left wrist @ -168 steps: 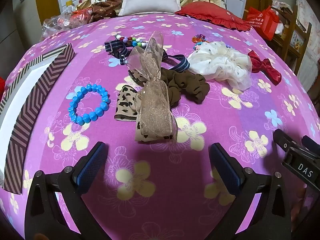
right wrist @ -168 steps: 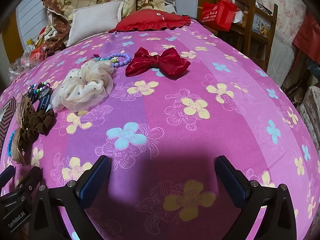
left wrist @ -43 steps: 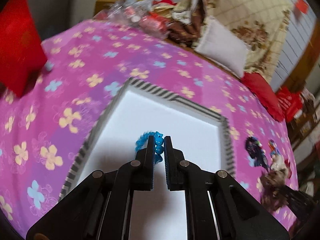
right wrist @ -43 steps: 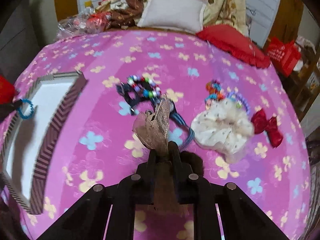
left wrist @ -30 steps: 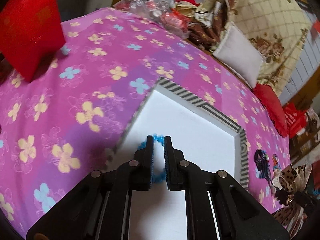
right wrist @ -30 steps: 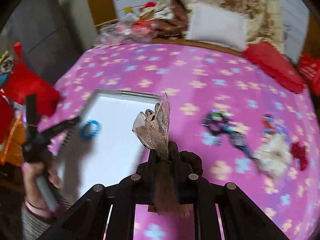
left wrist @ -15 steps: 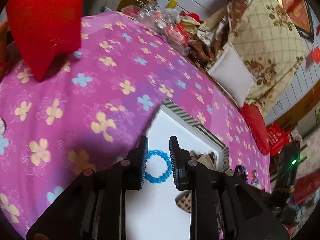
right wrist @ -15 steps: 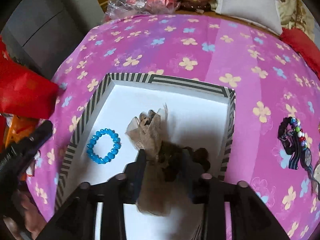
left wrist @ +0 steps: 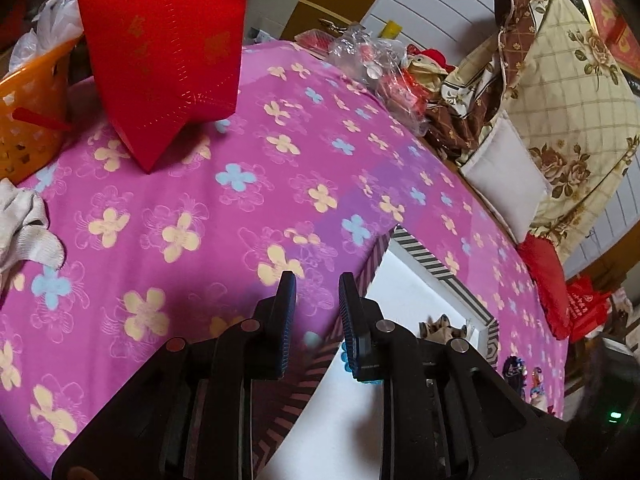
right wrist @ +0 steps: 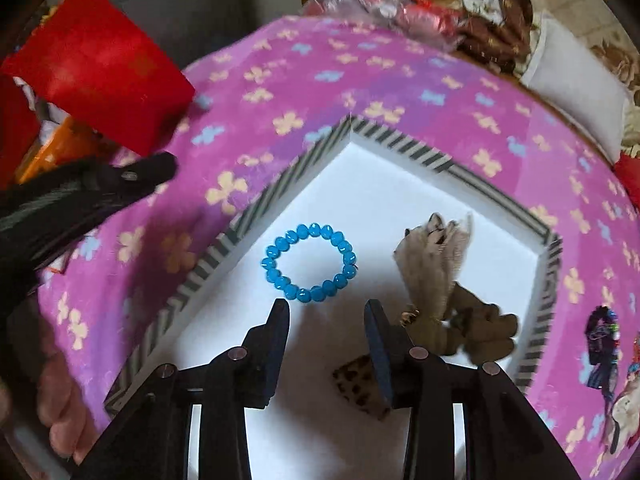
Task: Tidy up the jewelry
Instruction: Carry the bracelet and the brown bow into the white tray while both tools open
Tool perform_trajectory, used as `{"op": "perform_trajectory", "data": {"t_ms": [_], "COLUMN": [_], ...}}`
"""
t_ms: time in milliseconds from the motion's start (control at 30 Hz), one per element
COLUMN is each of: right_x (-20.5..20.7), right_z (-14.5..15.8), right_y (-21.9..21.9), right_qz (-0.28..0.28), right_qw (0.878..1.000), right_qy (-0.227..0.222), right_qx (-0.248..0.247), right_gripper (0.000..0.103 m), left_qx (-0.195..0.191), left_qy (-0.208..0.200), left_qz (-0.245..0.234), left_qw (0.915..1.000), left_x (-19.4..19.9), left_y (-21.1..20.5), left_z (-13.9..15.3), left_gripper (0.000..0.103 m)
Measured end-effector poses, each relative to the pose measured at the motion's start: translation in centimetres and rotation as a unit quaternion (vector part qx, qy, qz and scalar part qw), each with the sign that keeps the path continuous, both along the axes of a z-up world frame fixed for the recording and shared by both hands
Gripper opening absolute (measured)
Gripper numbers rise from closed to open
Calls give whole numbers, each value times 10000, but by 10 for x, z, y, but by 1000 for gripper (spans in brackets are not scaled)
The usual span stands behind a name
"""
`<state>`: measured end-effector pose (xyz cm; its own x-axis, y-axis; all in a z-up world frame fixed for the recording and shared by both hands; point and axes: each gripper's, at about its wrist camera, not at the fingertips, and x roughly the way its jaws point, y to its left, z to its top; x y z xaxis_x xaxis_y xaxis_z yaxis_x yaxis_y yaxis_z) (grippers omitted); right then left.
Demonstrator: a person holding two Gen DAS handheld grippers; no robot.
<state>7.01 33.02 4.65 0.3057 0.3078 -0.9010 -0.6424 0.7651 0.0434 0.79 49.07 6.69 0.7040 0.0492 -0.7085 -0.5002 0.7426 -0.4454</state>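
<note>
Two pieces lie inside the striped-rim white box on the floral pink bedspread: a blue bead bracelet and, beside it, a beige ribbon hair bow. Above the box the right gripper is opening, nothing between its jaws. The left gripper, narrowly parted and empty, hangs over the box's edge.

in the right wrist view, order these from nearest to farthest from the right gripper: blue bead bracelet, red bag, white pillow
From the right gripper:
1. blue bead bracelet, just ahead in the striped box
2. red bag, far left
3. white pillow, far right
</note>
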Motion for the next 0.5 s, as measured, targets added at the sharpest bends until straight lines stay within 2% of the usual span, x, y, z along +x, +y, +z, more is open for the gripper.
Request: {"op": "perform_trajectory", "data": {"t_ms": [100, 333, 500], "right_x": [11, 38, 61], "right_z": [-15, -30, -25], "right_y": [7, 39, 64], "right_qz": [-113, -169, -196], "right_qw": [9998, 9983, 9944], "right_qy": [85, -100, -516], "right_qx": [-158, -549, -896], "right_gripper": [37, 37, 37], "left_qx": [-26, -187, -188], "left_qy": [38, 93, 114], "left_qz": [-23, -28, -49], "left_qw": [10000, 9998, 9997], "left_x": [2, 6, 6], "left_y": [0, 4, 4], "left_z": [-3, -9, -9], "left_gripper": [20, 20, 20]}}
